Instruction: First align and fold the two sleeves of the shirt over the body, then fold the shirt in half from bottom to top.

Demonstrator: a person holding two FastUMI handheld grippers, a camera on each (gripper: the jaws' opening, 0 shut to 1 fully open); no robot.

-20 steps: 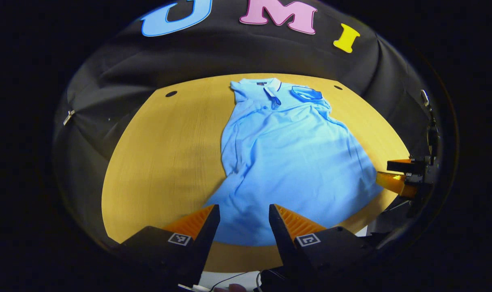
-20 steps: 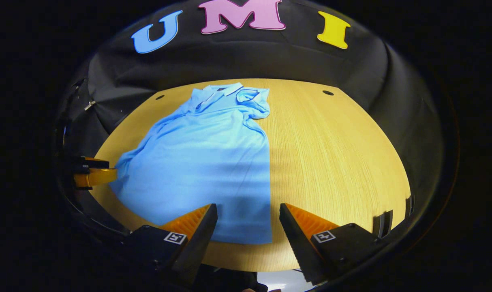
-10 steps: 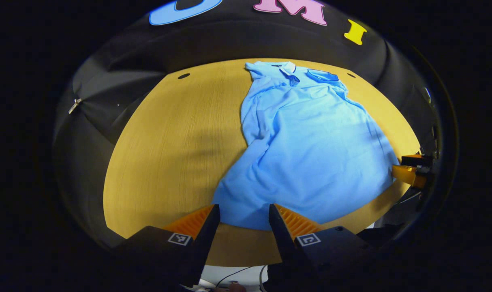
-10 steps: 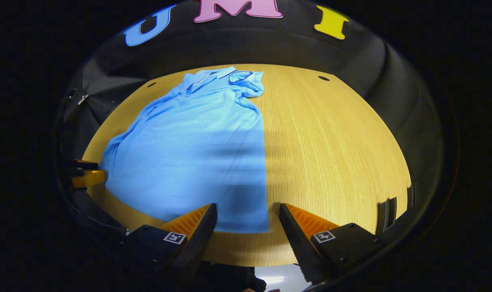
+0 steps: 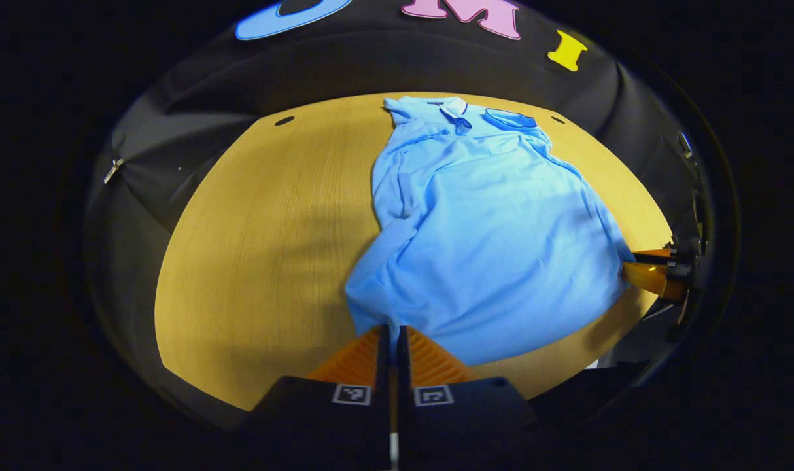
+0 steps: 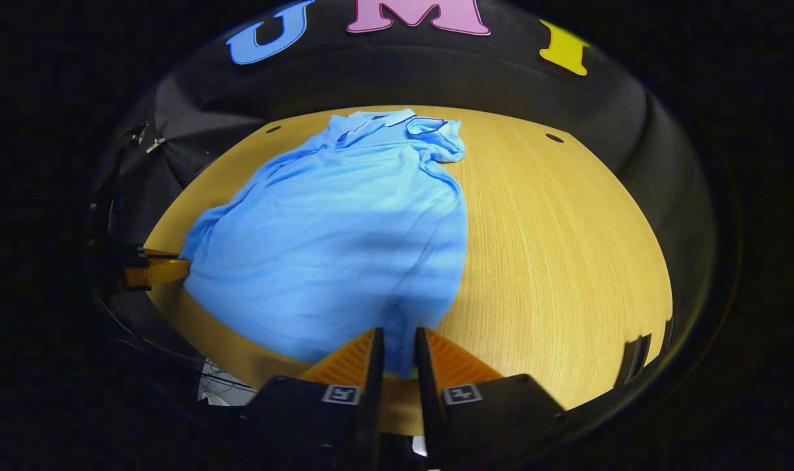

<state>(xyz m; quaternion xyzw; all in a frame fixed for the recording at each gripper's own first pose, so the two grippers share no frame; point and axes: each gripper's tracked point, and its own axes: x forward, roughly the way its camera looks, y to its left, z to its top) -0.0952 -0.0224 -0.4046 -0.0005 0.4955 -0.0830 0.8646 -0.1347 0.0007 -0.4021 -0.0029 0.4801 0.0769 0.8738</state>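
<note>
The shirt [image 5: 488,229] lay flat on the desk [image 5: 266,248] with its collar [image 5: 452,104] at the far edge by the black wall and its hem toward the near edge. Both sleeves looked already folded in over the body: one sleeve [image 6: 436,134] sat tucked just beside the collar, and the other side showed a long inward fold running down from the collar, though that fold was rumpled rather than neat. So I judged the first part of the task done, and the bottom-to-top fold only just starting. The hem was no longer lying straight; it bunched up toward each gripper at the end farthest from the collar. In the left gripper view the left gripper [image 5: 390,337] had its fingers drawn almost together, with the corner of the hem reaching right to their tips; the fabric seemed pinched there, but the tips hid the contact, so I took it as a likely grip. In the right gripper view the right gripper [image 6: 397,340] had its fingers narrowed with a strip of blue cloth plainly between them, at the hem corner on the sleeve's side. Each gripper also showed far off at the shirt's lower edge in the other's view. What remained, as I saw it, was carrying both hem corners up to the collar and laying them down evenly.
</note>
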